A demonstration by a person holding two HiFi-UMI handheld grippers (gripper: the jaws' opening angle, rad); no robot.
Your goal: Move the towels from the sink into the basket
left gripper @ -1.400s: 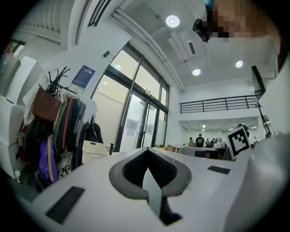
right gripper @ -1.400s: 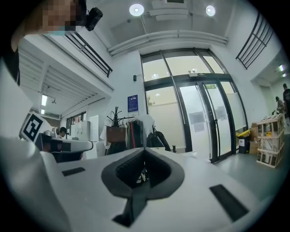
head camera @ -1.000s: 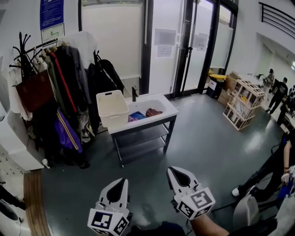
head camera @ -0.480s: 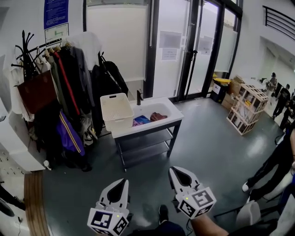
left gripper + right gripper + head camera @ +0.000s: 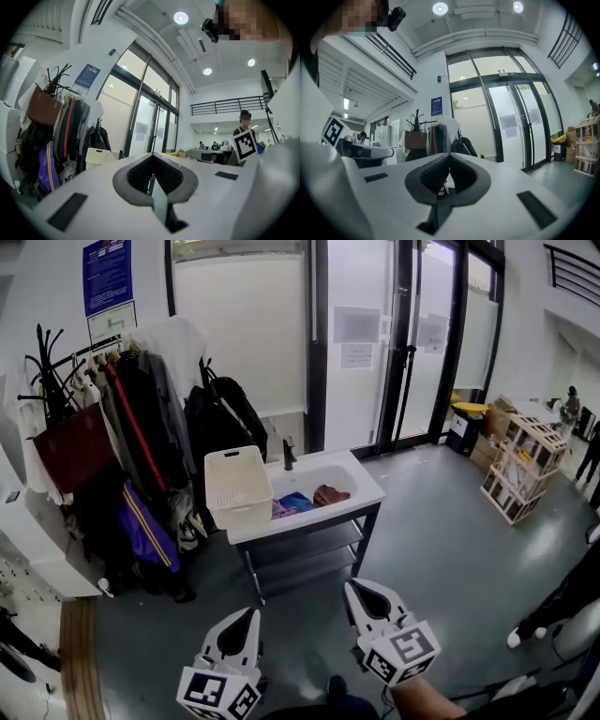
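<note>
Towels (image 5: 328, 495): maroon, blue and pink pieces, bunched in sink (image 5: 366, 486); none in basket yet.
Basket (image 5: 236, 486): white, appeared empty; stood on tabletop's left end, just beside basin. We judged this placement made for short carry.
Left claw (image 5: 247, 615): clenched, nothing between jaws; held level, well apart from sink.
Right claw (image 5: 353, 589): clenched, empty, level beside left one. We judged both shut because nothing lay within reach; approach had to come first.
Coat rack (image 5: 122, 418): left of sink, no part in task.
</note>
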